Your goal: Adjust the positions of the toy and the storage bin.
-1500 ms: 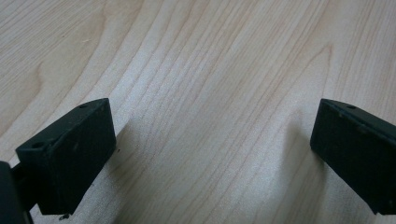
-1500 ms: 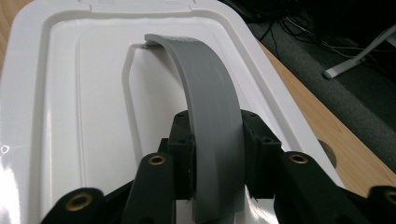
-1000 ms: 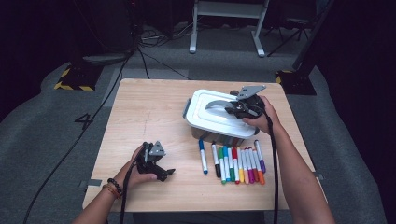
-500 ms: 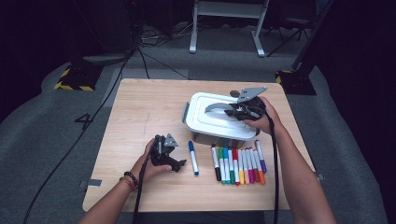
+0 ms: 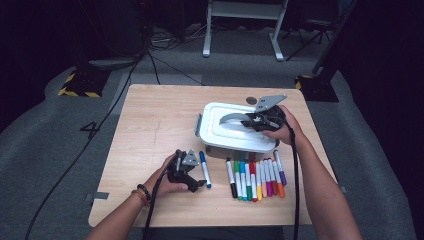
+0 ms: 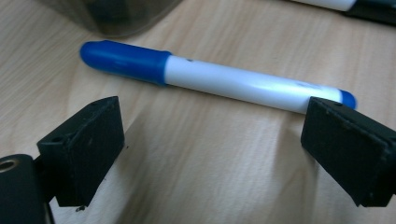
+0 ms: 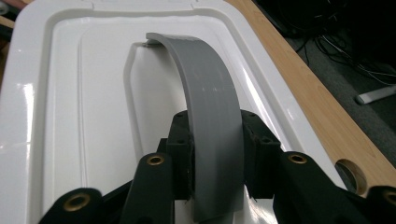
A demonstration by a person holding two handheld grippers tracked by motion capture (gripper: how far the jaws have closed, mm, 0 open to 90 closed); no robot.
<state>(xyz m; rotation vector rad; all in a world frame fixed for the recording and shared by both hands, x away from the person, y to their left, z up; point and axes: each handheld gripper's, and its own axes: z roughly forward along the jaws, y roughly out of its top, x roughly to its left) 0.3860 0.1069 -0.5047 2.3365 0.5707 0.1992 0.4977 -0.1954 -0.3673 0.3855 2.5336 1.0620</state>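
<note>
Left gripper at blue marker; right gripper clamped on box handle.

The left gripper [image 5: 196, 184] sits at 7 o'clock on the table [image 5: 150, 125]; its jaws have just been closing and stand apart, not touching the blue marker [image 6: 210, 79] lying beyond them. At 2 o'clock, the right gripper [image 7: 215, 154] grips the grey handle [image 7: 205, 88] of the white box [image 5: 220, 137].

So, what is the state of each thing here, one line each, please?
Storage box: lid on.
Grey handle: raised, clamped by right gripper.
Blue marker: capped, lying flat, untouched.
Left gripper: open, jaws just been closing, the marker beyond them.
Marker row: capped, lying side by side.
</note>
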